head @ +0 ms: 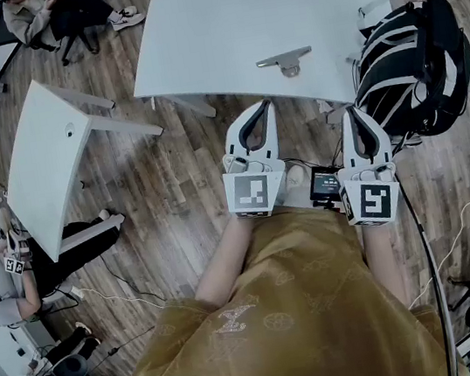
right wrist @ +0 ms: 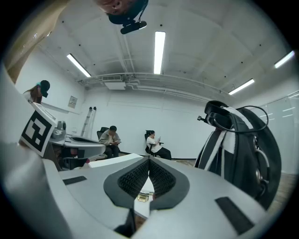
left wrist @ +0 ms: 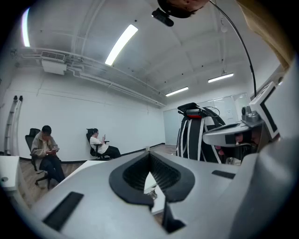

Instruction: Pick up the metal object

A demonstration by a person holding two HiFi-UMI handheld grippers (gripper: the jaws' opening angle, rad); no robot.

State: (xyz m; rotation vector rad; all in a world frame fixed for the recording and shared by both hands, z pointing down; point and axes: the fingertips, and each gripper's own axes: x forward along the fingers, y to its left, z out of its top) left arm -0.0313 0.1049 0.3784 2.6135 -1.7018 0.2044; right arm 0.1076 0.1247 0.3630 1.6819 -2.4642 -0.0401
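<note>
While both grippers hang short of the white table, I take things from my left. The left gripper has its jaws pressed together at the tips, with nothing between them. Ahead of it and slightly to its right, the metal object lies flat on the table close to the near edge. Its long axis runs side to side across my view (so crosswise to both sets of jaws). Further right, the right gripper is likewise clenched and empty, just beside a black-and-white backpack. I judge the left gripper the nearer of the two. Either one would have to part its jaws first, then reach forward over the edge.
</note>
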